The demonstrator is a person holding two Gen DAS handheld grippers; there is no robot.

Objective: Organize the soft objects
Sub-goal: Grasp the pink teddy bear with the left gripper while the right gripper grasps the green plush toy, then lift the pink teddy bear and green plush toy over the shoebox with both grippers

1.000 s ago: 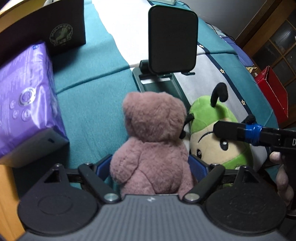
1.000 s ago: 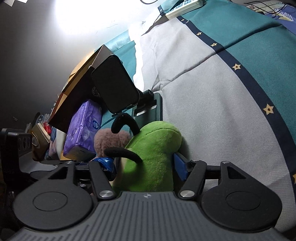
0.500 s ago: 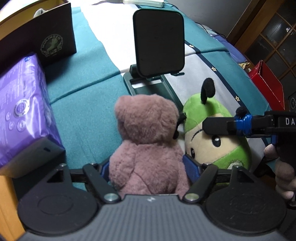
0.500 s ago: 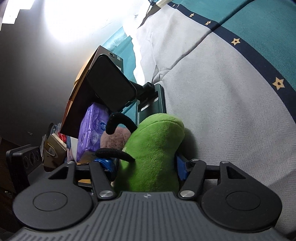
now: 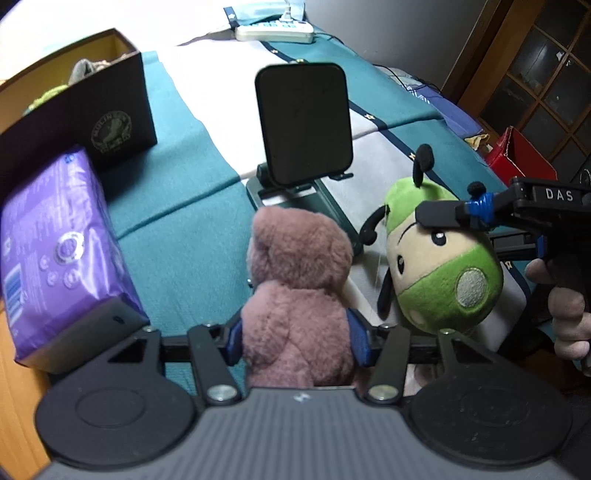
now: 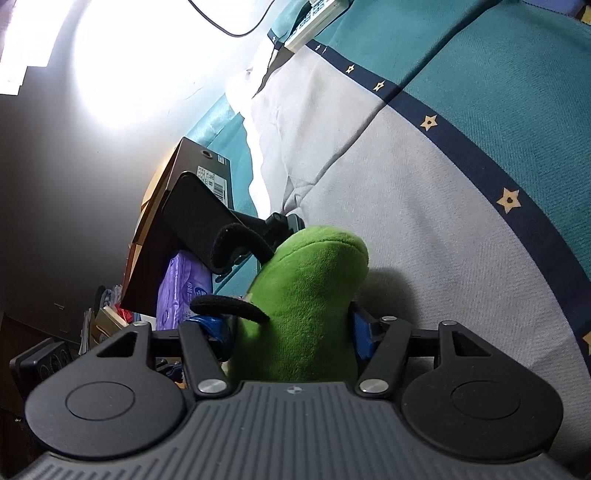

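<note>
A brown teddy bear (image 5: 299, 266) sits upright on the teal and white bedspread (image 5: 177, 229), its back to the left wrist camera. My left gripper (image 5: 295, 341) is closing on its lower body, and both blue pads (image 5: 232, 341) touch the fur. Right of the bear is a green plush toy (image 5: 443, 273) with black antennae, tilted. One finger (image 5: 443, 218) of my right gripper lies across its forehead. In the right wrist view, my right gripper (image 6: 291, 332) holds the green plush toy (image 6: 306, 288) between its pads.
A purple soft pack (image 5: 55, 251) lies at the left. Behind it stands an open dark box (image 5: 92, 107) with soft things inside. A black screen on a stand (image 5: 304, 122) rises behind the toys. Farther back lies a power strip (image 5: 275, 32), and a red box (image 5: 517, 155) sits at the right.
The left jaws have closed in against the bear's sides. The right gripper has rolled, and the green plush has tilted with it and shifted a little away from the bear.
</note>
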